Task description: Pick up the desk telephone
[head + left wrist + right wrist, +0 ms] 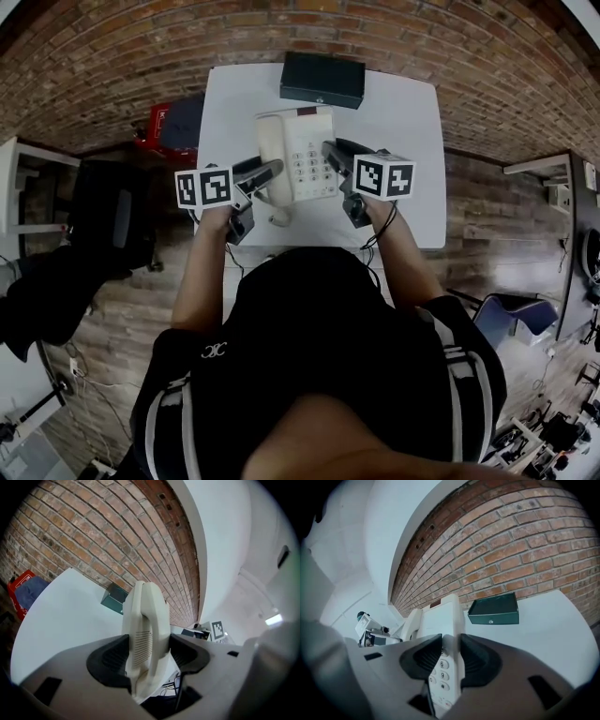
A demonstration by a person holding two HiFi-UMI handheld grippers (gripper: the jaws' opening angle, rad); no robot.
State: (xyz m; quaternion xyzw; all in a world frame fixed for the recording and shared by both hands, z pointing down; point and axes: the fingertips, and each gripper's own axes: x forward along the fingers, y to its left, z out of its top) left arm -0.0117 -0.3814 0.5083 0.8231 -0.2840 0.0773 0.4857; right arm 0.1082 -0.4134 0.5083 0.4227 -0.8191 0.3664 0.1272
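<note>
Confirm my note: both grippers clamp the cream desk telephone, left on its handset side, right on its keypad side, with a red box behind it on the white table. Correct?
One slip: the box behind the desk telephone is dark green, not red; the right gripper view shows it. The left gripper does clamp the handset side, the right gripper the keypad side.

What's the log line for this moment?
left gripper: shut on desk telephone, handset side | right gripper: shut on keypad side | dark box: on table behind
</note>
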